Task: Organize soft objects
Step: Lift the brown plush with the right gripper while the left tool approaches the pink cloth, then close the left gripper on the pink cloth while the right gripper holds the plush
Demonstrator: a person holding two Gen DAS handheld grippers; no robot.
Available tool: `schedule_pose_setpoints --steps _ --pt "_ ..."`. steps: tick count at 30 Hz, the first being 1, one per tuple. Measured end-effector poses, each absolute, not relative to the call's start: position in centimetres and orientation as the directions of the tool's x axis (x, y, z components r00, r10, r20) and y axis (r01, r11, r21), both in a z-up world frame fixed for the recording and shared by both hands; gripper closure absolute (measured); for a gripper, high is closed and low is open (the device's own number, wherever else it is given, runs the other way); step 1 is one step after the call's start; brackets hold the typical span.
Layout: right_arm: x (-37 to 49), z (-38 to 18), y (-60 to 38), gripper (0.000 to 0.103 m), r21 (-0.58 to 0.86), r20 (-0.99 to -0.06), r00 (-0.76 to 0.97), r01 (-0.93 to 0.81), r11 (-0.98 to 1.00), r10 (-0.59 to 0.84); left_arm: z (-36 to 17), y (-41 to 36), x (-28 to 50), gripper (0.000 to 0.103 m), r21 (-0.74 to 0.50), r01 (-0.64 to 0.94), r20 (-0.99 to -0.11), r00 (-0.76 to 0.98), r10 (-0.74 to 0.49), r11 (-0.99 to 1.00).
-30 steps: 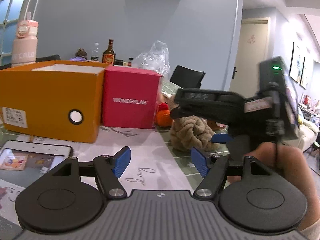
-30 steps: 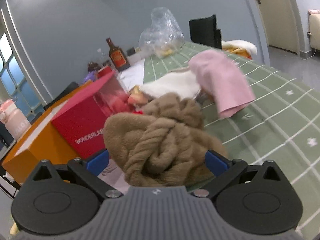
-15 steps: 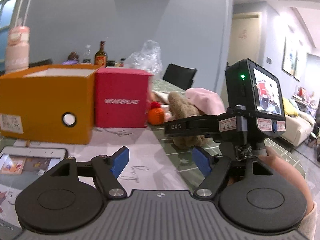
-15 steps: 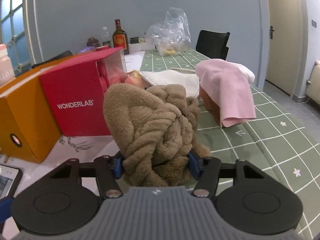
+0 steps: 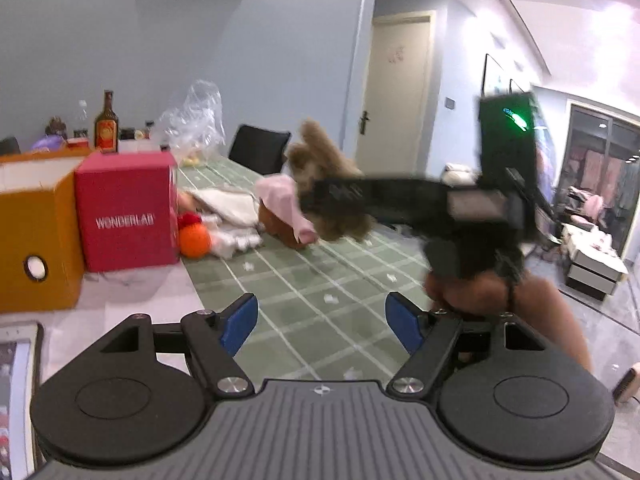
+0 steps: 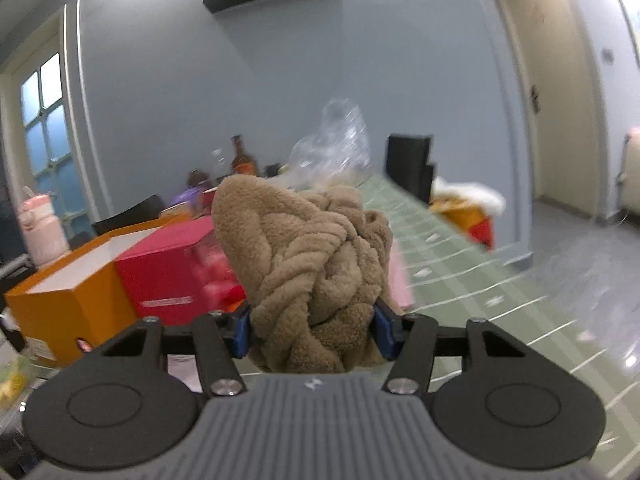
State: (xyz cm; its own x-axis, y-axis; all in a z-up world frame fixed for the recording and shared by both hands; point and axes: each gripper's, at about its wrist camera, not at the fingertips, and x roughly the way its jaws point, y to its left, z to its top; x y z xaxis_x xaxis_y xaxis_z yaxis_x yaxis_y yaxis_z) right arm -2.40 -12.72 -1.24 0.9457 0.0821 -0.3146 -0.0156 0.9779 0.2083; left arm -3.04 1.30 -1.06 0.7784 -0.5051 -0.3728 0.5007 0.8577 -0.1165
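Note:
My right gripper (image 6: pixel 314 330) is shut on a brown fluffy plush bundle (image 6: pixel 308 264) and holds it up in the air above the table. In the left wrist view the same bundle (image 5: pixel 320 160) shows raised at mid-frame, with the right gripper's body (image 5: pixel 460 208) blurred behind it. My left gripper (image 5: pixel 322 324) is open and empty, low over the green checked tablecloth (image 5: pixel 320 280). An open orange box (image 6: pixel 68 296) stands at the left with a red WONDERLAB box (image 6: pixel 172 280) beside it.
On the table lie a pink cloth over a brown object (image 5: pixel 284 208), white cloths (image 5: pixel 228 204), an orange plush ball (image 5: pixel 194 240), a clear plastic bag (image 5: pixel 196 120) and bottles (image 5: pixel 106 124). A tablet (image 5: pixel 16 380) lies at the near left. A black chair (image 5: pixel 260 154) stands behind.
My right gripper has closed on the brown plush bundle and lifted it up off the table. The left gripper has stayed open and turned a little to the right.

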Motion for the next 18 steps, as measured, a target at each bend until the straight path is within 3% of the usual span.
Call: schedule_pose_setpoints --steps 3,9,13,18 --pt "-2.6 -1.7 -14.6 0.046 0.222 -0.323 0.945 0.020 0.975 0.054 -0.1 0.2 -2.2 0.017 -0.105 0.442 -0.368 0.815 -0.448 0.891" --pt "-1.5 -3.7 -17.7 0.046 0.217 -0.397 0.916 0.157 0.963 -0.060 2.4 -0.7 0.2 0.017 -0.228 0.361 -0.357 0.833 -0.423 0.904" --pt "-1.1 -5.4 -18.8 0.046 0.227 -0.444 0.894 0.183 0.956 -0.066 3.8 -2.9 1.9 0.017 -0.191 0.302 -0.332 0.875 -0.351 0.934" --pt "-1.3 -5.9 -19.4 0.046 0.243 -0.436 0.899 0.166 0.956 -0.045 4.7 -6.6 4.9 0.016 -0.115 0.299 -0.329 0.888 -0.320 0.947"
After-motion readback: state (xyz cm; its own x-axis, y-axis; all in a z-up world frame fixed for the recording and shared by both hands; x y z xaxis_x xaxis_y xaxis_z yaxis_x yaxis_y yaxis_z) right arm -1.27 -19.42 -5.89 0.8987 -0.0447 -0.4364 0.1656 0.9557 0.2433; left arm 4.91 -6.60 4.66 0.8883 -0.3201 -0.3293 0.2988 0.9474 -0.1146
